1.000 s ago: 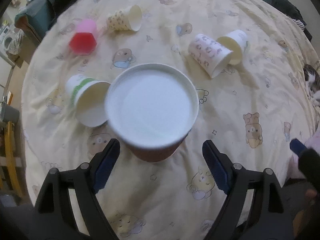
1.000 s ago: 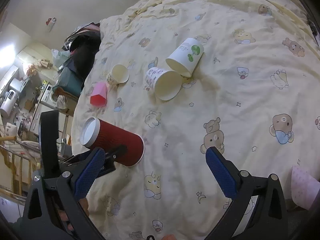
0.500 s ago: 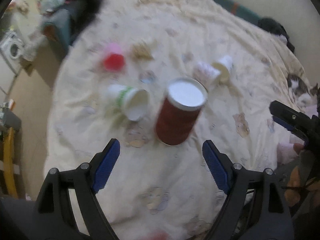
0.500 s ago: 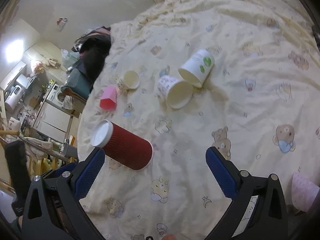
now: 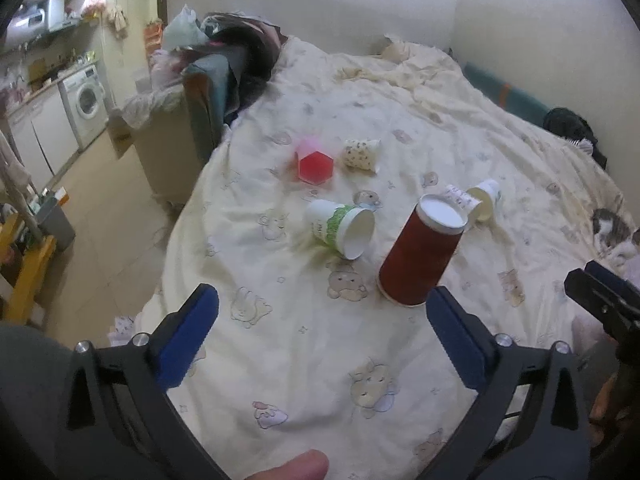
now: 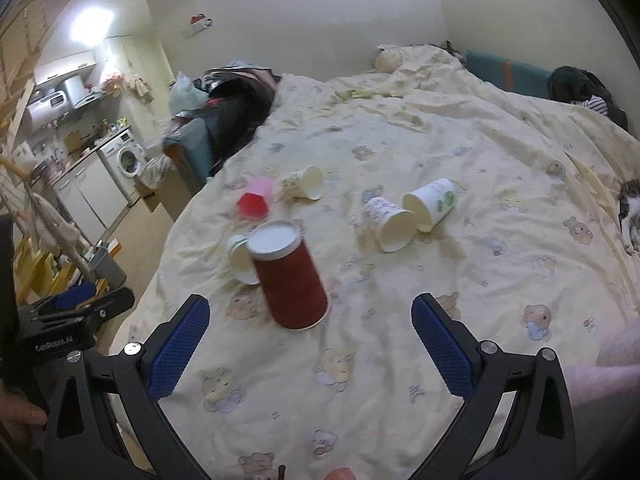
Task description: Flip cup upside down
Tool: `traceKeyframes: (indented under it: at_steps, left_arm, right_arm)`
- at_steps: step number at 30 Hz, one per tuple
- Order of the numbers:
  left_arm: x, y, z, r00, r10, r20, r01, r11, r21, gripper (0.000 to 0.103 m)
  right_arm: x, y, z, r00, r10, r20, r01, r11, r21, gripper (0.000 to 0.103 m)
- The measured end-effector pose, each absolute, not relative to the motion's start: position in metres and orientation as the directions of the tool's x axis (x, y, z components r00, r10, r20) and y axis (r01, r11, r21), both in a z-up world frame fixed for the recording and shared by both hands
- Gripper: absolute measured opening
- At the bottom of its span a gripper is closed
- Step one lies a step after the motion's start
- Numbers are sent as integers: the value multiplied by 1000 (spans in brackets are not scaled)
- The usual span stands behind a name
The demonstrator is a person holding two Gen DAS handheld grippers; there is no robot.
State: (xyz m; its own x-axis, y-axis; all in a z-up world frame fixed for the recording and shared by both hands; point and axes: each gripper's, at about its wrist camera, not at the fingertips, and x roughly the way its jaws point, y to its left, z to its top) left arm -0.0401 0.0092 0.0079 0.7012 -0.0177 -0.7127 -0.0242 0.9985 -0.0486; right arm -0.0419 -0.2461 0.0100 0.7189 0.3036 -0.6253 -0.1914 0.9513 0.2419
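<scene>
A dark red ribbed paper cup point(image 5: 420, 254) stands upside down on the cream bear-print bedspread point(image 5: 320, 360), its white base facing up; it also shows in the right wrist view point(image 6: 288, 280). My left gripper point(image 5: 320, 336) is open and empty, held back above the bed's near edge, the cup just beyond its right finger. My right gripper point(image 6: 310, 344) is open and empty, with the red cup ahead between its fingers, well clear of them. The right gripper's tip point(image 5: 600, 300) shows at the right of the left wrist view.
Several other cups lie on their sides: a green-banded white cup point(image 5: 340, 228), a pink hexagonal cup point(image 5: 314, 162), a small patterned cup point(image 5: 362, 154), two white printed cups point(image 6: 412, 214). A cat point(image 6: 630, 212) lies far right. The bed's left edge drops to the floor point(image 5: 100, 208).
Both grippers have pulled back and up from the bed. The red cup, held tilted near the left gripper a second ago, now stands free upside down on the bedspread.
</scene>
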Motion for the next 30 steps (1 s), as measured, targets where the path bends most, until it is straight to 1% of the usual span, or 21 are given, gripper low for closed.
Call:
traceKeyframes:
  at_steps: [5,7,9,14,23,30]
  left_arm:
    - [-42,12,-3,704,-18,-710,-39,997,-64,103]
    - [-42,6,-5,704,-22,-710,-18,999,-48,103]
    - [-44,2,-6,711,-15,-703,-8,1000,-30,103]
    - [-47,0,-3,723,-13,-691,-6,1000,-25,103]
    - [-45,5,-4,711,-26,-703,-16,998,-54,103]
    - [-45,5,-3,707,-28,-706,-9,999,-50,103]
  right_arm:
    - [-43,-232,-5,729,285,-623,-195,958,210,103]
    - [-41,-230,-11,724,290,-626,-187,956,226,103]
    - [-38,-227,-15,722,263,-640,-175,964,199,103]
    - [-38,-225,-16,725,257,-639,-170,966,195,103]
    - [-38,-219,-18,720,252,-646,-184,968,172,103]
    - [-39,-218,-18,720,253,-646,-184,967,173,103]
